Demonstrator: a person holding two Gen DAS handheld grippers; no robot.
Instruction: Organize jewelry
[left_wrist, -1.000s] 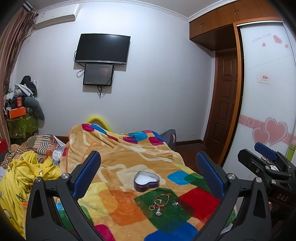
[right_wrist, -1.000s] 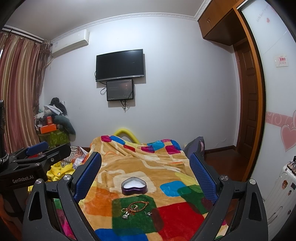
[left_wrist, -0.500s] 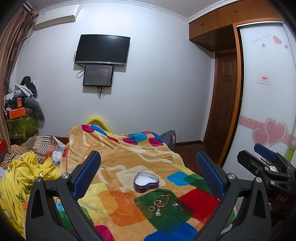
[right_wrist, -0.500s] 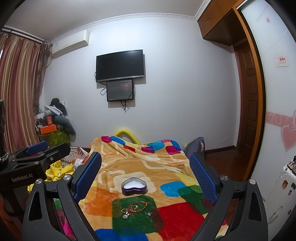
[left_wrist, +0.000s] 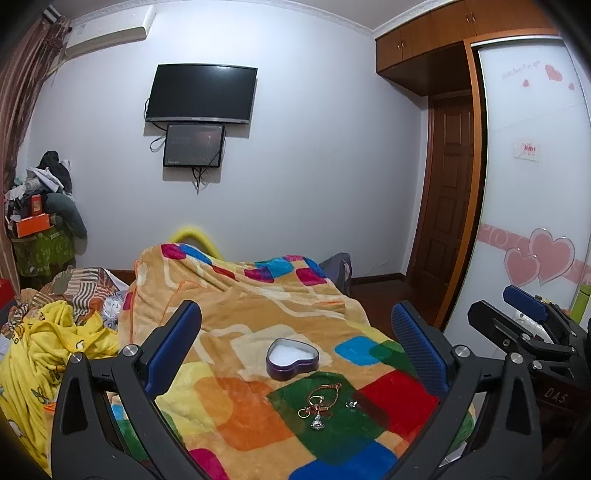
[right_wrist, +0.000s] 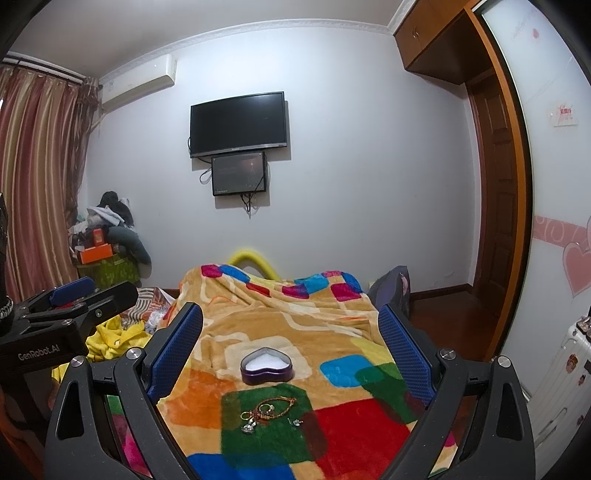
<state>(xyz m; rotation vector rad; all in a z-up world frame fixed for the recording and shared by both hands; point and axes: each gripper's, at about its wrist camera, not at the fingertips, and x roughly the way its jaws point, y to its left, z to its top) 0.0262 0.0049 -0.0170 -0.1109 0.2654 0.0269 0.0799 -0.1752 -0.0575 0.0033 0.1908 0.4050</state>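
A purple heart-shaped box (left_wrist: 292, 358) with a white lining lies open on the colourful blanket (left_wrist: 258, 306); it also shows in the right wrist view (right_wrist: 266, 365). Just in front of it, on a green patch, lie a gold bracelet with rings and charms (left_wrist: 320, 402) and a small silver earring (left_wrist: 351, 394); the same jewelry (right_wrist: 266, 409) and earring (right_wrist: 296, 421) show in the right wrist view. My left gripper (left_wrist: 295, 332) is open and empty, held above the bed. My right gripper (right_wrist: 291, 332) is open and empty too, and appears at the right of the left view (left_wrist: 524, 325).
Yellow bedding (left_wrist: 40, 354) and striped clothes lie left of the blanket. A cluttered stand with an orange box (left_wrist: 35, 225) stands at the far left. A wardrobe with heart decals (left_wrist: 535, 221) and a wooden door (left_wrist: 447, 206) are on the right. A suitcase (right_wrist: 561, 376) stands by the wardrobe.
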